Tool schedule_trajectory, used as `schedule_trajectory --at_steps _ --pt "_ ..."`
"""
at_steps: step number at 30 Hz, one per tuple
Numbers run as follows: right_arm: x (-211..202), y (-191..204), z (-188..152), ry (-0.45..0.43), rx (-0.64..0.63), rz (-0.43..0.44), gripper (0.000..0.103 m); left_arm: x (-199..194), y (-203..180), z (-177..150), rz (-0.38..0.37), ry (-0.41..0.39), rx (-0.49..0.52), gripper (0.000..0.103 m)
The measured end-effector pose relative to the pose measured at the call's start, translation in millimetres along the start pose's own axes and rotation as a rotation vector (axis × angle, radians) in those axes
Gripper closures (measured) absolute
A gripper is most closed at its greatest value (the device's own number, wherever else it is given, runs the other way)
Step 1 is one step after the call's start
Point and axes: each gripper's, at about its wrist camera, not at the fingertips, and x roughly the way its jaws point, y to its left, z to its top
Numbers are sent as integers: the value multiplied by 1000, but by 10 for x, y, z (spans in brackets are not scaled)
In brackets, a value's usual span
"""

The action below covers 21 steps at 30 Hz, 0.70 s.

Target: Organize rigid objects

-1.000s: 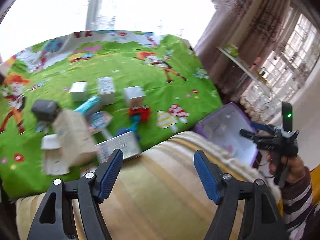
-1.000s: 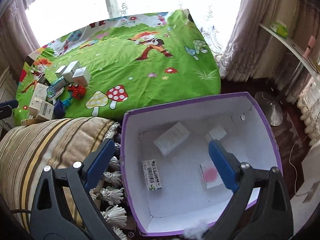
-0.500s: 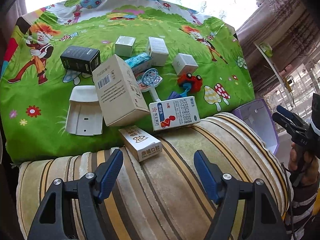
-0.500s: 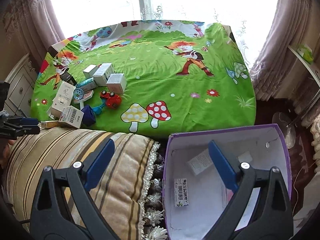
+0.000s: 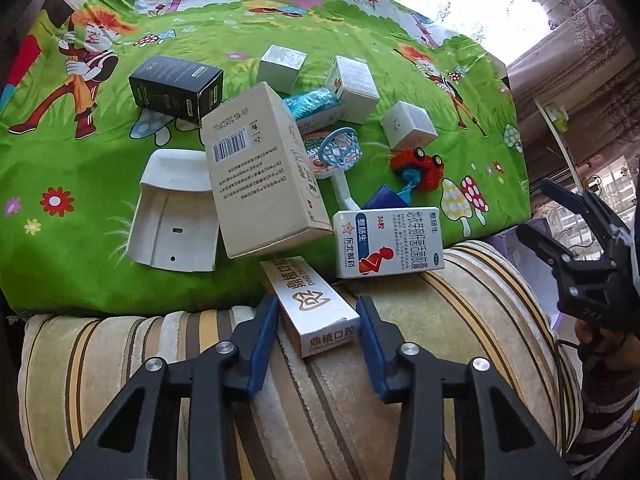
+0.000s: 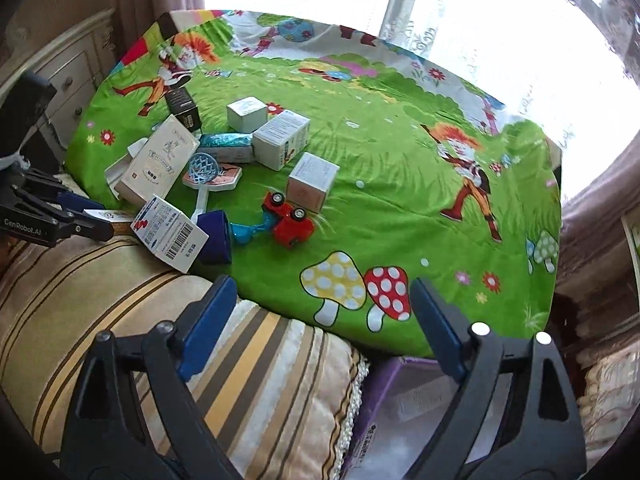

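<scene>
Now left gripper [image 5: 318, 322] straddles toothpaste box [image 5: 314, 306] — right gripper [image 6: 320, 320] agape.

A bright green cartoon bedspread [image 6: 400, 168] covers the bed, printed with spotted mushrooms [image 6: 356, 288] and an orange-haired figure [image 5: 86, 60]. A striped beige cushion [image 5: 400, 400] lies along its near edge. Behind the bed, lace curtains [image 6: 420, 20] hang over a glaring window, and a cream drawer unit [image 6: 68, 76] stands at the left.
</scene>
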Motion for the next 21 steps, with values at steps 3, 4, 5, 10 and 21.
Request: schedule_trajectory --at_steps 3,4,5,10,21 --pt "163 179 102 -3 -179 54 21 -3 16 -13 -17 -4 -2 62" --pt "213 240 133 1 -240 66 22 1 19 -15 -23 -4 -5 62" --pt "255 300 162 5 -291 82 23 5 21 -16 -27 -5 -8 62" --pt "478 497 328 55 -539 152 27 11 23 -26 -45 -8 -14 62" --pt "895 687 438 187 -1019 243 47 13 82 -34 -85 -11 -36 62"
